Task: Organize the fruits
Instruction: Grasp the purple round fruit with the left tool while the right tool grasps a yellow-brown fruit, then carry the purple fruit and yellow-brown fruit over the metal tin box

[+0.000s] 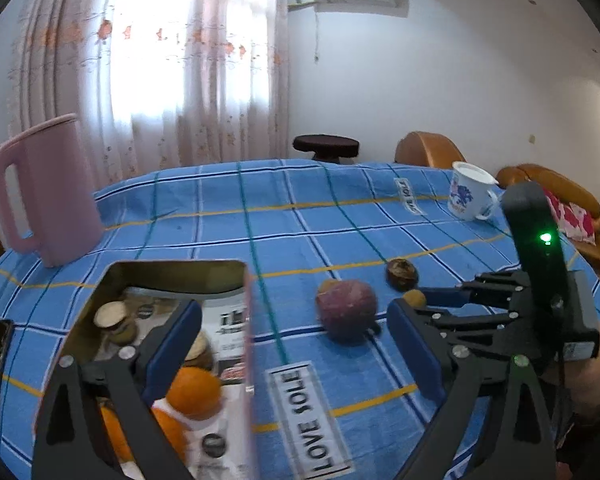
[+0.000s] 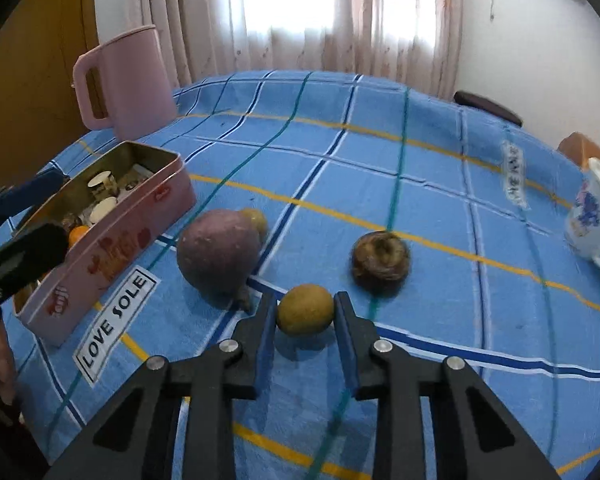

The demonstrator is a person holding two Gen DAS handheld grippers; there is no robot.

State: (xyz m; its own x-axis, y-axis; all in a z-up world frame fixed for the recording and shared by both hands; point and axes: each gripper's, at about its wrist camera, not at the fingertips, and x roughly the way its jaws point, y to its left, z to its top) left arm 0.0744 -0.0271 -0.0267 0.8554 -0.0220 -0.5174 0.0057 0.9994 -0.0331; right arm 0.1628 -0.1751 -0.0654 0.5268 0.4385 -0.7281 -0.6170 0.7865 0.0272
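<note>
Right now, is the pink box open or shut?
Open. The pink tin box has no lid on, and the oranges and small cups show inside.

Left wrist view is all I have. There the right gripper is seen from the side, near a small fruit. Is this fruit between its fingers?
Observer: Yes. In the right wrist view the small yellow-brown fruit sits between the fingers of the right gripper, and both pads touch its sides.
Operator: Is anything hidden behind the purple fruit?
Observer: A second small yellowish fruit lies just behind the purple fruit, touching it or nearly so.
Operator: How does the outside wall of the tin look?
Observer: The long side of the tin is pink with red print.
</note>
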